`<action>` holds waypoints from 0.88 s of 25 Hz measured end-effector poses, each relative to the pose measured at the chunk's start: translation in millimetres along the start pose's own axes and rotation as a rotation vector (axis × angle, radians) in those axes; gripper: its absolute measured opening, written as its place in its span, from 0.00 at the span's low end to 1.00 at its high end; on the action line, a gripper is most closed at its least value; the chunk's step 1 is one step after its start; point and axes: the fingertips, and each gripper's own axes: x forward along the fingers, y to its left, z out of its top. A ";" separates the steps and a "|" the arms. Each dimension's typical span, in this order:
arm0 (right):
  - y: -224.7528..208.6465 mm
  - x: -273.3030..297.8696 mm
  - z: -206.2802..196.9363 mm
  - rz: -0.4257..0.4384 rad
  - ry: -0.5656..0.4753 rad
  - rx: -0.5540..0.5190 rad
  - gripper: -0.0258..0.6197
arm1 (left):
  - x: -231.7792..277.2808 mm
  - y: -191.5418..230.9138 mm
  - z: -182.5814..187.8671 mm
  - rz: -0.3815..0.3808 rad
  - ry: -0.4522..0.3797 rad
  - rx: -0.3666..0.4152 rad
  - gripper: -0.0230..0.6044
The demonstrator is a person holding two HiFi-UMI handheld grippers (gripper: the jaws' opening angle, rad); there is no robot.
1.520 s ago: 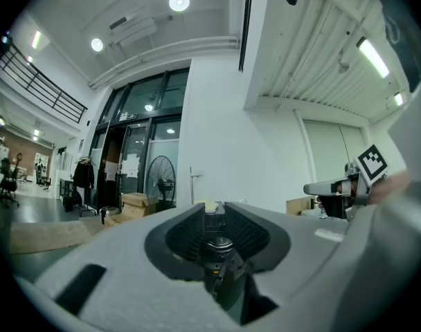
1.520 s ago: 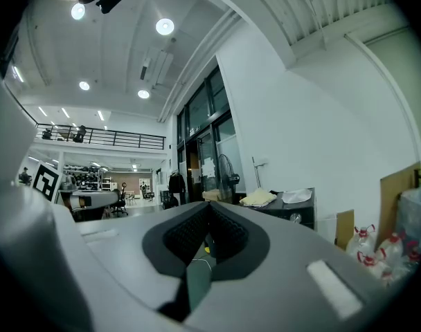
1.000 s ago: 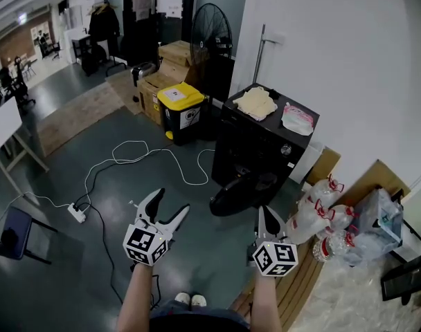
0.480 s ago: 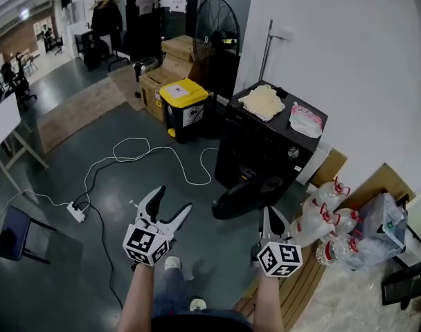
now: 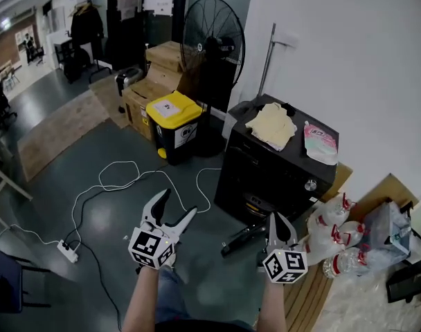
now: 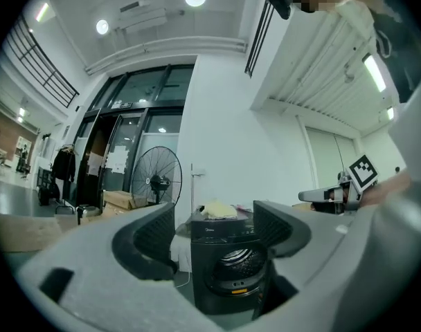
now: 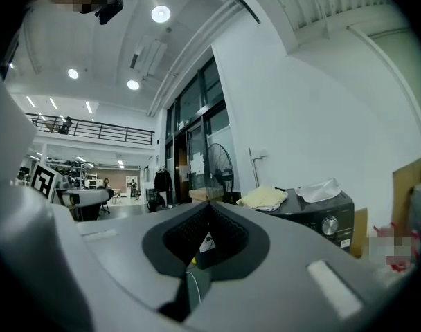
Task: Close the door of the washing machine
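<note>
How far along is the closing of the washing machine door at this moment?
Done: nothing yet; the door of the washing machine hangs wide open, and the drum shows. In hand: the right claw, shut and empty, hovers near the door's edge; the left claw is open and empty. To do: push the door shut.

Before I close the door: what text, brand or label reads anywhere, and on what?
Nothing reads clearly.
Washing machine: front-panel mark, too small to read.
Yellow-lidded bin: stickers, blurred.
Pouch on the machine's top: print blurred.
</note>
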 end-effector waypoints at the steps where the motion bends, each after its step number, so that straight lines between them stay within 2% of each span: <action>1: 1.8 26.6 -1.6 -0.019 0.007 -0.004 0.06 | 19.0 23.1 -1.1 -0.018 0.006 -0.005 0.58; 7: -0.9 150.4 0.5 -0.156 0.024 0.034 0.06 | 127.5 127.1 -13.3 -0.183 0.080 -0.011 0.58; 11: -19.8 198.7 -7.5 -0.265 0.029 0.058 0.06 | 194.4 159.7 -20.6 -0.299 0.119 0.023 0.59; 15: -39.1 206.6 -14.1 -0.358 0.025 0.074 0.06 | 242.1 157.7 -30.8 -0.397 0.132 0.019 0.59; 22: -85.5 173.8 -31.8 -0.499 0.040 0.094 0.06 | 283.4 101.1 -66.0 -0.552 0.174 0.002 0.59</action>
